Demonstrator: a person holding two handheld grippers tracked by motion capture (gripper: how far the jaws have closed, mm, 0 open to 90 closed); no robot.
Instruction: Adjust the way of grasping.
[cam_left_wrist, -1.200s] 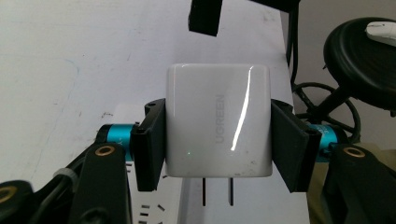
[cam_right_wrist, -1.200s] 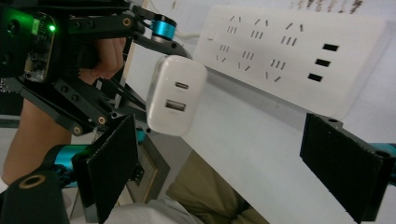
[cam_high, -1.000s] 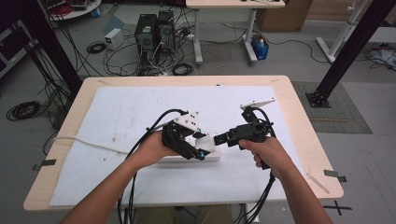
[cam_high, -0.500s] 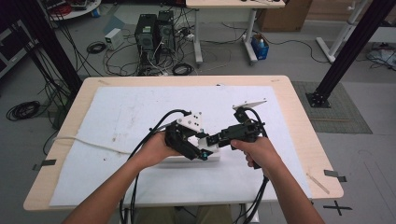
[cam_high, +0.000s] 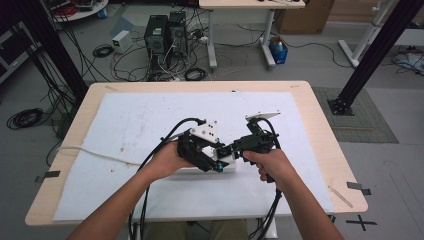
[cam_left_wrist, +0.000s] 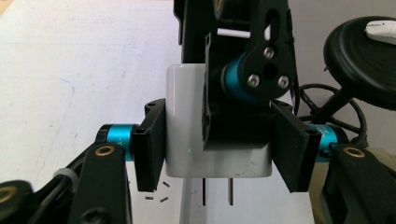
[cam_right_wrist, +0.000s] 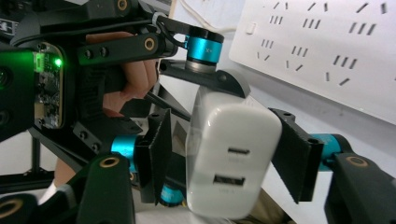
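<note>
Closing in, right gripper fingers flank the white charger — left gripper clamps it (prongs down).

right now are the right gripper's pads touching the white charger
Cannot tell. In the right gripper view the right gripper's pads, which have just been closing, flank the white charger closely, but neither contact nor a gap shows plainly.

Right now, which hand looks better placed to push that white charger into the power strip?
Probably the left gripper: it clamps the charger, prongs free below. The right gripper's jaws have just been closing around it.
</note>
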